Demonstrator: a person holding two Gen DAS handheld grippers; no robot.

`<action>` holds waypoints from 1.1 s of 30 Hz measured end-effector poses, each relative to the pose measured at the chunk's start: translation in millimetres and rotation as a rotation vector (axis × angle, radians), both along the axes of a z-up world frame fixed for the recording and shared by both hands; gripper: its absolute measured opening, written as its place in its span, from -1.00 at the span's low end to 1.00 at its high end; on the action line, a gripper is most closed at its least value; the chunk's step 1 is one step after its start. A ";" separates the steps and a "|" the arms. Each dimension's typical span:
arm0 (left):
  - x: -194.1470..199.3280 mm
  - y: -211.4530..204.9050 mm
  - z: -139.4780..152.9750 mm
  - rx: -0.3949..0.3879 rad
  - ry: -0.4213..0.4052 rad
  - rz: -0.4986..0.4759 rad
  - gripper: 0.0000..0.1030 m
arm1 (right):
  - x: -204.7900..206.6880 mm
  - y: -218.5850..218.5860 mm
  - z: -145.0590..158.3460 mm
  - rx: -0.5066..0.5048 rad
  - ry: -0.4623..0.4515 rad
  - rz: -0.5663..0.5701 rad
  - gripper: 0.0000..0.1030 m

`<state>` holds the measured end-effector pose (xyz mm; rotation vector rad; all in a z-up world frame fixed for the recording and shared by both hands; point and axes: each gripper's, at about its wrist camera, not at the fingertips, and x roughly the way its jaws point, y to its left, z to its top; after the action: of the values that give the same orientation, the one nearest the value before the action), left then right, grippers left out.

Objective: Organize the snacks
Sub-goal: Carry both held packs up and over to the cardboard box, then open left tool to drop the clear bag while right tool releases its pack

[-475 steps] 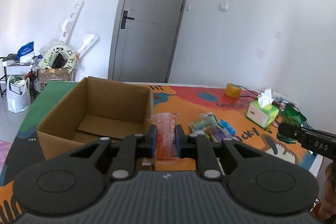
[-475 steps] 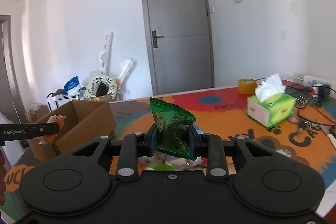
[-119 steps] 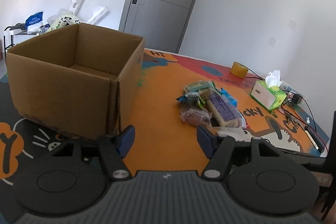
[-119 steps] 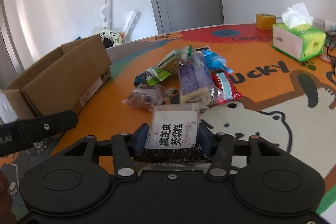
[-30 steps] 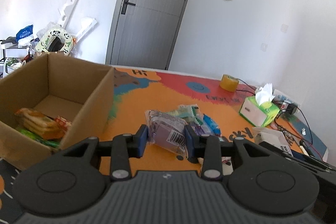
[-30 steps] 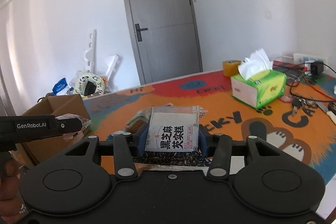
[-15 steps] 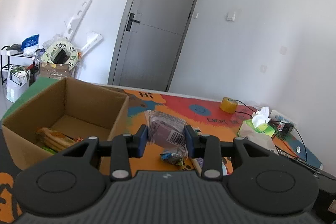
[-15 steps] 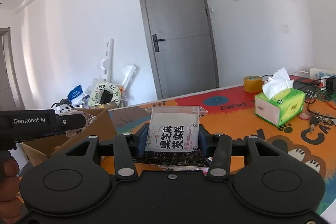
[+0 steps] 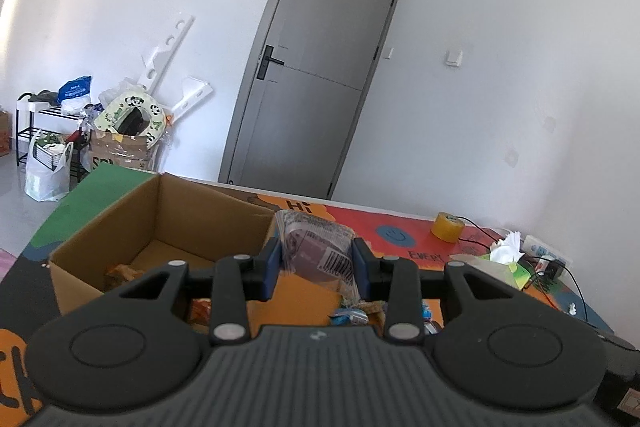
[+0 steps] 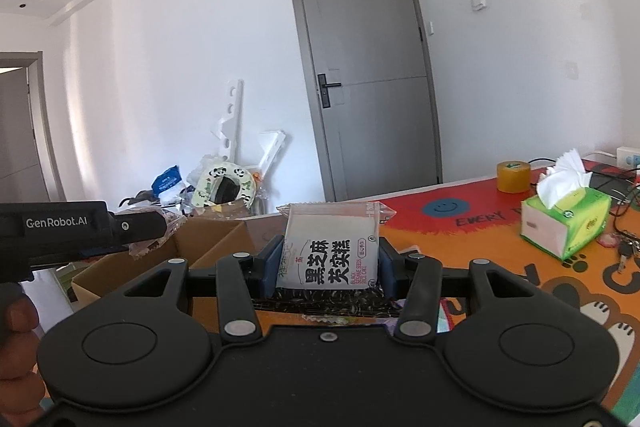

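Note:
My left gripper is shut on a clear purple-brown snack packet and holds it in the air just right of the open cardboard box. Orange snack packs lie inside the box. My right gripper is shut on a white black-sesame cake packet, raised above the table. The box lies ahead to its left, with the left gripper over it. Loose snacks lie on the orange mat below the left gripper.
A green tissue box, a yellow tape roll, keys and cables lie at the right of the mat. The same tape roll shows in the left wrist view. A grey door and floor clutter stand behind the table.
Both grippers have risen and moved left toward the box with their packets. The left gripper has come nearer to the box's right wall.

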<state>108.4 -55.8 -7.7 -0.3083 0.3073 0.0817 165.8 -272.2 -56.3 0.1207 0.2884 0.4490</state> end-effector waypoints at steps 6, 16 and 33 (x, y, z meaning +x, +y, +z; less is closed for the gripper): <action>-4.4 14.7 2.3 -0.002 -0.004 0.034 -0.29 | 5.9 13.3 1.2 0.004 -0.005 0.035 -0.08; -2.5 49.2 1.2 -0.012 0.004 0.109 -0.29 | 15.6 50.4 2.7 0.001 -0.003 0.108 -0.08; 39.3 105.0 -8.7 -0.056 0.082 0.207 -0.28 | 55.7 109.2 6.6 -0.021 0.044 0.250 -0.07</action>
<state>147.8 49.2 -16.3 -0.3929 0.3586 0.2904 221.5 -163.0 -49.7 0.0744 0.3532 0.6915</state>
